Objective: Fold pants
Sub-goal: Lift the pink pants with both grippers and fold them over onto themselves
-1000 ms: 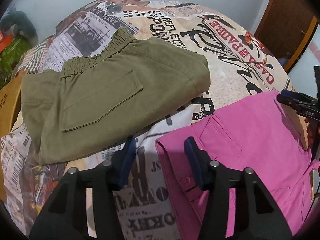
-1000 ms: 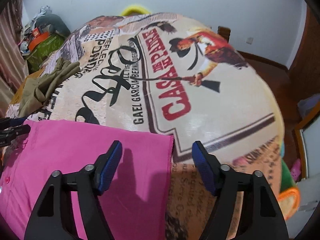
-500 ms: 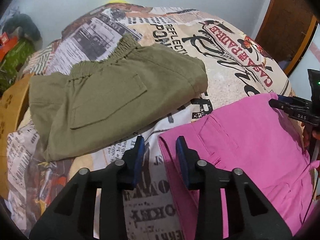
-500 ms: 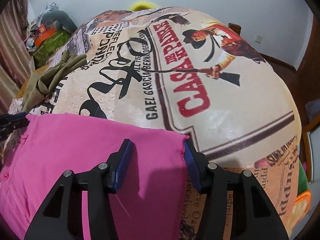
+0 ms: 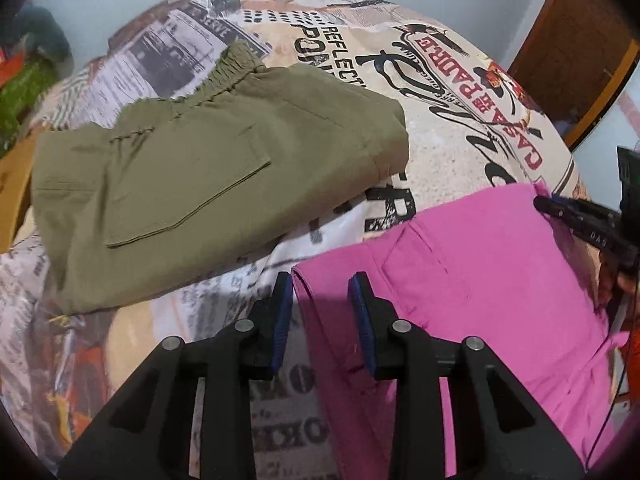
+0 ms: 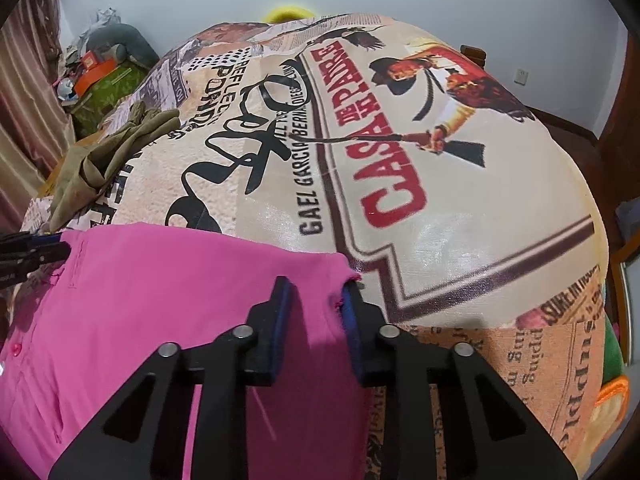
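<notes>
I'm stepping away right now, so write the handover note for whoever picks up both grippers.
Left gripper: part-closed around a corner of the pink pants, fabric between its pads, a gap left; not clamped.
Right gripper: the same at the opposite corner of the pink pants, frayed edge between its pads.
Pink pants lie flat on the printed bedspread, near edge. Olive pants sit folded beyond them to the left.
Done: the olive pair; both grippers placed on pink corners.
Left: probably close both grips, lift the corners together, fold the pink pair over, smooth it.
</notes>
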Motion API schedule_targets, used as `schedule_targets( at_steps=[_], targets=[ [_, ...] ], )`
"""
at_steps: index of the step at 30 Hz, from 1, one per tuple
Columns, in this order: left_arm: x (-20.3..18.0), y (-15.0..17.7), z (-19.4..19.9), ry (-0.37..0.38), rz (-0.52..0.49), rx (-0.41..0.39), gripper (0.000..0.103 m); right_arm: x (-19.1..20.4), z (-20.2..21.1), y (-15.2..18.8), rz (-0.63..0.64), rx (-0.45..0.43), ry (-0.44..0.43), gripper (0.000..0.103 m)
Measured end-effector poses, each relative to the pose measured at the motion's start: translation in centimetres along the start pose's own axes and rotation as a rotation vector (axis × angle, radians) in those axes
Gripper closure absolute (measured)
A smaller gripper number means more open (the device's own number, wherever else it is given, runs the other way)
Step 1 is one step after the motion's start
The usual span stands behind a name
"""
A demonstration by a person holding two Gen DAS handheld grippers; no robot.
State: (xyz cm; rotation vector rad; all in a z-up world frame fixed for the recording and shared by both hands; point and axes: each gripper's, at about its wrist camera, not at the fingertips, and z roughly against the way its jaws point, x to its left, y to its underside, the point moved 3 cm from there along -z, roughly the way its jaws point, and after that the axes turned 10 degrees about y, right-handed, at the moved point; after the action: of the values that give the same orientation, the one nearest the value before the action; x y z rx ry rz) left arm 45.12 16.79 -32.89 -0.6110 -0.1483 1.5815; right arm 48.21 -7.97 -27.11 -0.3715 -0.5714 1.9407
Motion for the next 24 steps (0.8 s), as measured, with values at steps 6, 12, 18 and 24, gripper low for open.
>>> schedule_targets(
  at_steps=[6,12,18,24],
  targets=[
    [-0.8,-0.1,-0.2,-0.057,-0.047,-0.002,0.091,-0.3,0.1,-0.1,-0.018,-0.024,0.015,0.098],
    [-1.9,-0.6,2.8,-0.115,-0.106,-0.084,0.092,-0.8,2.1,-0.9,-0.044,-0.086,0.021,0.099],
    [-3.2,-3.4,9.1,-0.132,-0.109,-0.227,0.092,-0.3,6.4,-3.4,-0.038,-0.182,0.039,0.099],
    [-5.0,-5.3,14.2,-0.165,-0.125,-0.312,0.092,0.1,12.3,-6.2,-0.063,-0.3,0.036,0.099]
  ],
)
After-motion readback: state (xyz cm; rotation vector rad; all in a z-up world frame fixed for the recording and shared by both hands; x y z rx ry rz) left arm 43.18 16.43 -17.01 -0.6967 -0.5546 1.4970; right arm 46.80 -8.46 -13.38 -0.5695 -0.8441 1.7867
